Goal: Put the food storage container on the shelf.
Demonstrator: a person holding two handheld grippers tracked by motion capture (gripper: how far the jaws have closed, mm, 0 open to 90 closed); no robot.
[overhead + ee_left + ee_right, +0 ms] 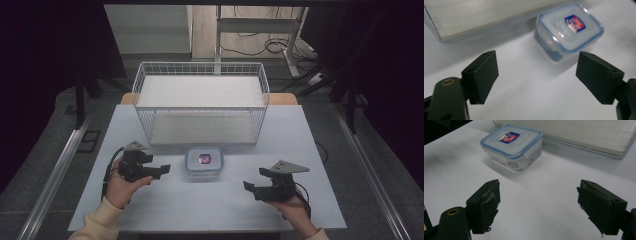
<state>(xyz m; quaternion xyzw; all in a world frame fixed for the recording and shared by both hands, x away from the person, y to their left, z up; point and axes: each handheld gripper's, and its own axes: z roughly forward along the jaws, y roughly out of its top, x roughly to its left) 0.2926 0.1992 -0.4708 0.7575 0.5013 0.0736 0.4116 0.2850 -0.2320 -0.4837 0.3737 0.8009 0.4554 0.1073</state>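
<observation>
Leftmost on the white table, the left gripper rests in the person's left hand, its jaws spread wide with nothing between them. Seen along those jaws in the left gripper view, the left gripper points toward the clear food container, which lies ahead and a little toward the right-hand jaw, apart from both pads.

At the middle, the clear food container sits flat on the table, lid on, just in front of the white wire basket and between the two grippers. Its lid has a blue rim seal and carries a small blue and red label; the print on the label is too blurred to read, and faint embossed lettering on the lid cannot be made out either.

To the right, the right gripper sits in the right hand, jaws likewise standing wide apart and empty. In the right gripper view, the right gripper has the container ahead and toward its left-hand jaw, well clear of the pads, with the basket's pale base lying just behind it.
</observation>
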